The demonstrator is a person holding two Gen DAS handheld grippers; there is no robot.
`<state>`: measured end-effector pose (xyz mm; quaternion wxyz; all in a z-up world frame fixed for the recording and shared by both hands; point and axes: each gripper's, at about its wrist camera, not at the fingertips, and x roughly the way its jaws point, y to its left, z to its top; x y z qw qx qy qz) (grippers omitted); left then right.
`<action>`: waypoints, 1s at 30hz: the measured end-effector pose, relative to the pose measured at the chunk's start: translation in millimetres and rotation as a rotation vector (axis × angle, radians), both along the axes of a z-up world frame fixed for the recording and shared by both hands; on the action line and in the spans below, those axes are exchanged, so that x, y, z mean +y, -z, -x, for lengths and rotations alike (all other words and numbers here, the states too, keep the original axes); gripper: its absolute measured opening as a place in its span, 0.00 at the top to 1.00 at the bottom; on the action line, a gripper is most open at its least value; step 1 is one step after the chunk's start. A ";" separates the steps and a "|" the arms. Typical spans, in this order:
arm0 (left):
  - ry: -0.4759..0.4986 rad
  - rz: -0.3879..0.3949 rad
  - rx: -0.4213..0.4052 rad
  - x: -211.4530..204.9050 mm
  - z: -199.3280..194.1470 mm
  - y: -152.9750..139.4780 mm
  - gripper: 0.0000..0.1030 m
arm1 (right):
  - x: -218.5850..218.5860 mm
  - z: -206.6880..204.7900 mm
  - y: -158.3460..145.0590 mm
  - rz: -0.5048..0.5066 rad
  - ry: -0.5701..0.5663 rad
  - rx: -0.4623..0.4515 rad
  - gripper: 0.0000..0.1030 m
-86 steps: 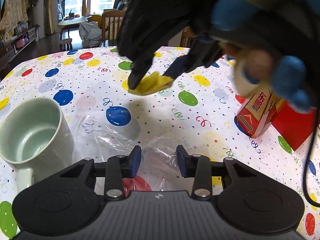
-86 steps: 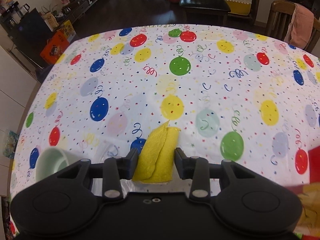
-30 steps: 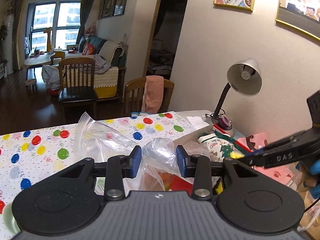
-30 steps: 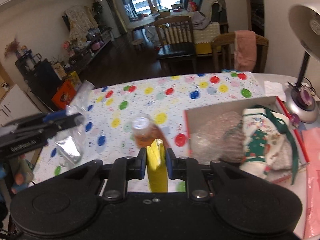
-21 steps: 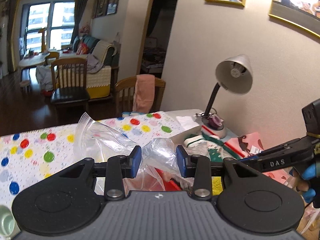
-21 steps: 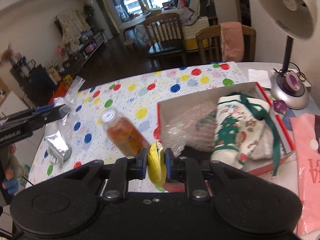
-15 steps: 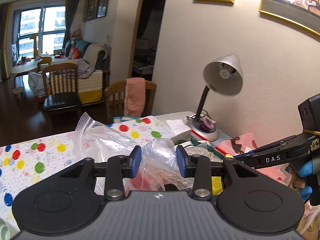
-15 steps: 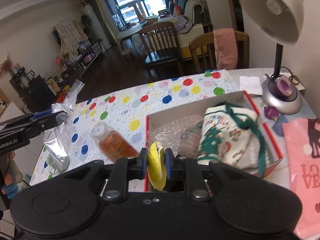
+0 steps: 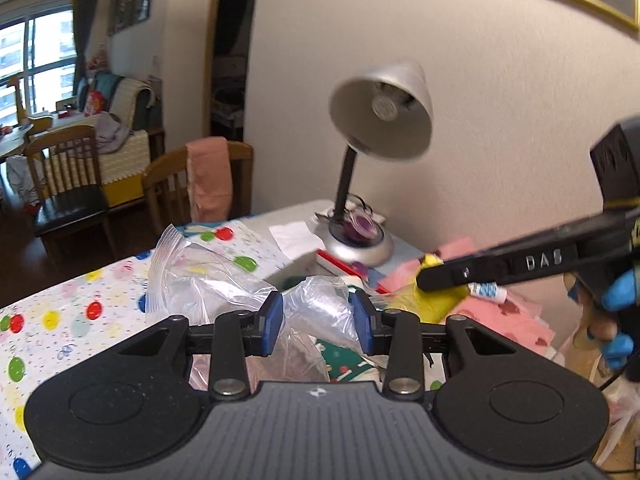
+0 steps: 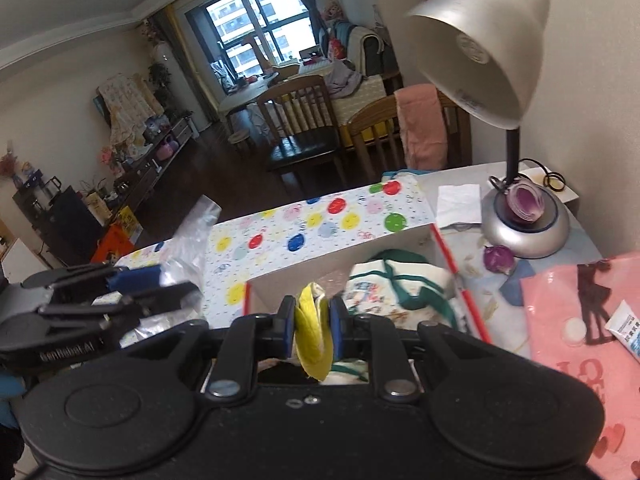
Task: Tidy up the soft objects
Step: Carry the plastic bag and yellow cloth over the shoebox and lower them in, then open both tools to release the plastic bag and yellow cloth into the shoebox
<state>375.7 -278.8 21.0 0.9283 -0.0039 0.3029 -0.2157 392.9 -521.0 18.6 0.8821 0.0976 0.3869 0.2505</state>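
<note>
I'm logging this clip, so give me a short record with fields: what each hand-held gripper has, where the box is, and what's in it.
left hand-held gripper: shut on clear plastic bag, lifted above the table
right hand-held gripper: shut on yellow cloth, over the box
box: open, red-edged, beside the lamp
box contents: Christmas-print fabric bag with green straps
tablecloth: balloon print
right of box: pink bag, small tube on it
</note>
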 end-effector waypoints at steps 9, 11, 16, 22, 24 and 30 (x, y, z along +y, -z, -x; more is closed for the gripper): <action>0.043 -0.058 0.096 -43.4 -32.1 41.0 0.64 | -23.6 -24.8 30.2 0.031 0.006 0.076 0.84; 0.034 -0.065 0.117 -47.6 -40.2 51.6 0.64 | -24.0 -30.7 40.4 0.040 0.002 0.101 0.84; -0.009 -0.066 0.173 -49.4 -58.8 75.0 0.64 | -22.8 -43.6 65.2 0.059 -0.005 0.147 0.84; -0.041 -0.074 0.224 -51.7 -73.5 97.1 0.64 | -21.9 -56.7 87.1 0.063 -0.014 0.184 0.84; -0.046 -0.075 0.238 -52.0 -75.8 102.8 0.64 | -20.7 -59.0 90.6 0.067 -0.017 0.187 0.84; -0.059 -0.080 0.280 -52.8 -81.3 121.9 0.64 | -21.9 -65.8 96.7 0.072 -0.021 0.193 0.84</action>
